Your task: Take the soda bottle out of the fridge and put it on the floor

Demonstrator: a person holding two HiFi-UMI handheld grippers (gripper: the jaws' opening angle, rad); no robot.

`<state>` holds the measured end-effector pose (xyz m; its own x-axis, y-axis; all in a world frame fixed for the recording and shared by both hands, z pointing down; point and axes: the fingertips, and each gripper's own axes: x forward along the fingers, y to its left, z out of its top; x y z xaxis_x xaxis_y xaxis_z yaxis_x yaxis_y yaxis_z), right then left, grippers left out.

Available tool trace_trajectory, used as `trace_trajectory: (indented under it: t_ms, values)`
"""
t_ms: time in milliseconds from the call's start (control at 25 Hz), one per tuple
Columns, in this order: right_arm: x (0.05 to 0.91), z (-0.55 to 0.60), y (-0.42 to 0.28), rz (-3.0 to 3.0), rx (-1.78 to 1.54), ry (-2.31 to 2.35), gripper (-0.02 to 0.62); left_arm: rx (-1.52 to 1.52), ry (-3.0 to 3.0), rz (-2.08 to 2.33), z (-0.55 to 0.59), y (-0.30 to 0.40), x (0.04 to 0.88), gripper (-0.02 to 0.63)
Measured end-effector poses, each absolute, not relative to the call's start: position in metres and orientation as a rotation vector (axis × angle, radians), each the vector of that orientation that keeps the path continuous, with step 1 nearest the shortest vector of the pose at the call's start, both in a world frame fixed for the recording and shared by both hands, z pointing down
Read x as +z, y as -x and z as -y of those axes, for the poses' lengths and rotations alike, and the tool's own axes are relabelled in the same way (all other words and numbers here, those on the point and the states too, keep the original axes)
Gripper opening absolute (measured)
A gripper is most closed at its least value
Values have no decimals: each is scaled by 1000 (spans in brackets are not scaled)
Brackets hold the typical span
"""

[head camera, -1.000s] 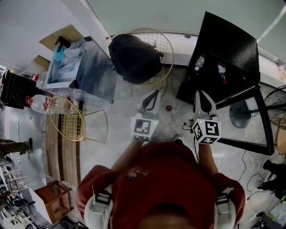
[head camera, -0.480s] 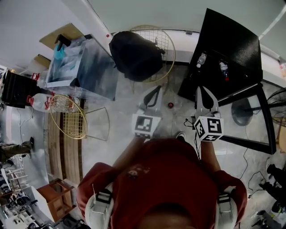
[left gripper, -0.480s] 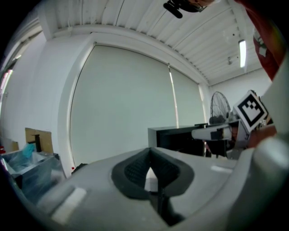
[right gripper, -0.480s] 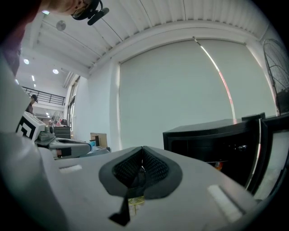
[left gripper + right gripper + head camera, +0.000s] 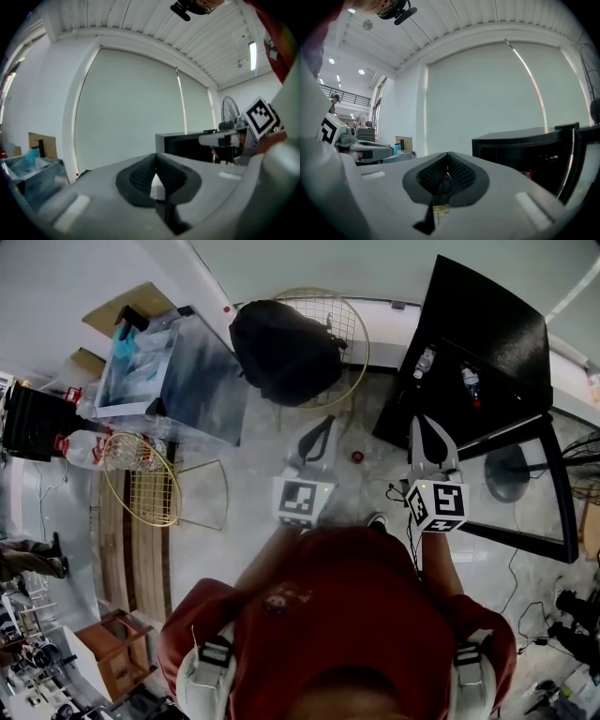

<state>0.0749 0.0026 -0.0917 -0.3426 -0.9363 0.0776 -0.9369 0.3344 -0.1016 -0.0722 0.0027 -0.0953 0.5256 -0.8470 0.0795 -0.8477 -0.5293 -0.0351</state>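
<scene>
A black fridge point(image 5: 483, 329) stands open at the upper right of the head view, its glass door point(image 5: 530, 488) swung out toward me. Inside it are two bottles: a clear one point(image 5: 424, 362) and one with a red cap point(image 5: 468, 382). My right gripper point(image 5: 428, 421) is shut and empty, pointing level at the fridge's opening, just short of it. My left gripper point(image 5: 326, 423) is shut and empty over the floor, left of the fridge. The fridge point(image 5: 525, 150) shows dark past the right gripper point(image 5: 448, 161). The left gripper point(image 5: 155, 161) faces a pale blind.
A black backpack point(image 5: 286, 352) lies on a wire chair against the far wall. A glass table point(image 5: 183, 371) and a second wire chair point(image 5: 141, 488) stand at the left. A small red round thing point(image 5: 357, 457) lies on the floor between the grippers. A fan point(image 5: 581, 451) and cables are at the right.
The head view has shifted a little. Both grippers stay shut and almost in place in front of the fridge.
</scene>
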Motion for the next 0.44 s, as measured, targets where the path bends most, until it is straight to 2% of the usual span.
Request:
trace_trajectory:
  t_ms: [440]
  values:
    - [-91,-10,-78,2539,206,-1831,2,115,-2729,1513,-7,75,-97,0]
